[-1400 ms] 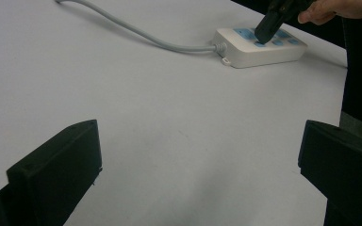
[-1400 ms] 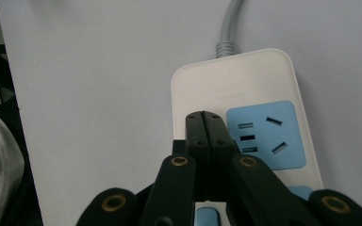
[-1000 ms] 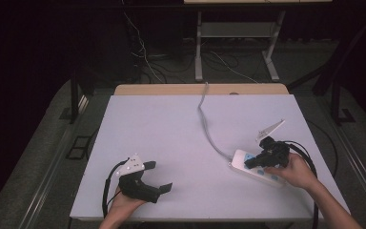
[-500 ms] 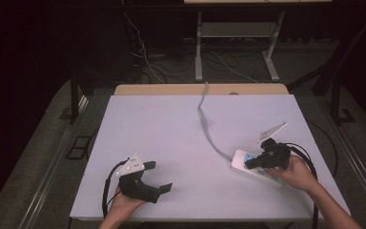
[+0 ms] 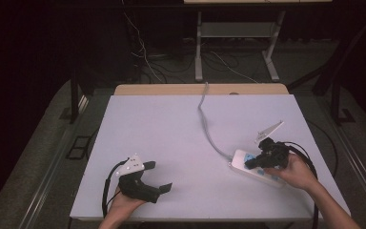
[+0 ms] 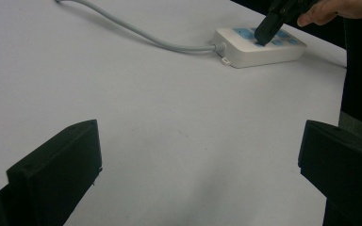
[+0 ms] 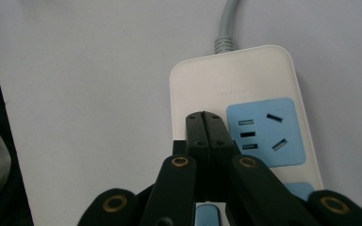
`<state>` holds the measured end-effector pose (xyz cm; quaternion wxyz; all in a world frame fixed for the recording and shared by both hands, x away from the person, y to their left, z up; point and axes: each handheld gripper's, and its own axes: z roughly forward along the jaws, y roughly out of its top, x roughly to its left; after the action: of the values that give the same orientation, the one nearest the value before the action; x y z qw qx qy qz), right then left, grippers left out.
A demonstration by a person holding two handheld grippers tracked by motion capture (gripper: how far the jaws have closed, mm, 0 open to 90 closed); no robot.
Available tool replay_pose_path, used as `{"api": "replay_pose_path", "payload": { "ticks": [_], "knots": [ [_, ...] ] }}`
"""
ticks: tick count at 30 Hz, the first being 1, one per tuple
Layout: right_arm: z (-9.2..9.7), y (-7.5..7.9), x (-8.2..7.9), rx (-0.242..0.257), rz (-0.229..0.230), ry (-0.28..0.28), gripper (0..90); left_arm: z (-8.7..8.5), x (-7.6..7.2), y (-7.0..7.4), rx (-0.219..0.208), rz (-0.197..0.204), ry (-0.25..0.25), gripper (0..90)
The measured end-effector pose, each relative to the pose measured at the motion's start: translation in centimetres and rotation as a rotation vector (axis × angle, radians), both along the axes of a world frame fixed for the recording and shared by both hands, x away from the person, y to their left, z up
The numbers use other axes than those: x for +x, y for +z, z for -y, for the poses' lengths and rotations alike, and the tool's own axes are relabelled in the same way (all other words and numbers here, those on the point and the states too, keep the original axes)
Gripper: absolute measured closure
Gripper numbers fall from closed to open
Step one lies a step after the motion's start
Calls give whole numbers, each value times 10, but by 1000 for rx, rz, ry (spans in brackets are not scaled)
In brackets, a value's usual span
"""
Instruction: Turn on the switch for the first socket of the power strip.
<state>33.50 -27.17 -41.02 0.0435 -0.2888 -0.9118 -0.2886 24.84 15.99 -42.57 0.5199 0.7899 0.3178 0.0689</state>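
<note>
High view: white table point(image 5: 171, 138), person's forearms come in from the bottom edge. Left gripper point(image 5: 158, 176) sits low at the near-left part of the table, jaws spread wide, nothing between them. Right gripper point(image 5: 250, 163) is at the near-right, tips down on a white power strip point(image 5: 240, 161) with blue socket panels. The strip's grey cord point(image 5: 205, 121) runs away to the far table edge.

Left gripper view: own two black jaws stand far apart over bare table point(image 6: 160, 117). Farther off lies the power strip point(image 6: 245, 49), cord point(image 6: 136, 33) leaving its left end, and the right gripper point(image 6: 267, 28) presses its tip onto the strip's top (right hand point(image 6: 330, 9) behind it).

Right gripper view: right gripper point(image 7: 206, 129) has jaws pressed together, tips touching the power strip point(image 7: 207, 80) just beside a blue socket panel point(image 7: 266, 132); nothing visibly pinched. Cord point(image 7: 226, 23) leaves the strip's far end.
</note>
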Motion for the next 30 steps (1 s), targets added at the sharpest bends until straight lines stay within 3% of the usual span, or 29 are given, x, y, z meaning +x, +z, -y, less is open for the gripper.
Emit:
{"api": "replay_pose_path", "payload": {
  "ticks": [5,30],
  "knots": [
    [2,2,1,-11,9,1,900,0,0,0,0,0,-3,0],
    [13,32,3,62,69,-64,900,0,-2,1,-7,4,-3,0]
  ]
}}
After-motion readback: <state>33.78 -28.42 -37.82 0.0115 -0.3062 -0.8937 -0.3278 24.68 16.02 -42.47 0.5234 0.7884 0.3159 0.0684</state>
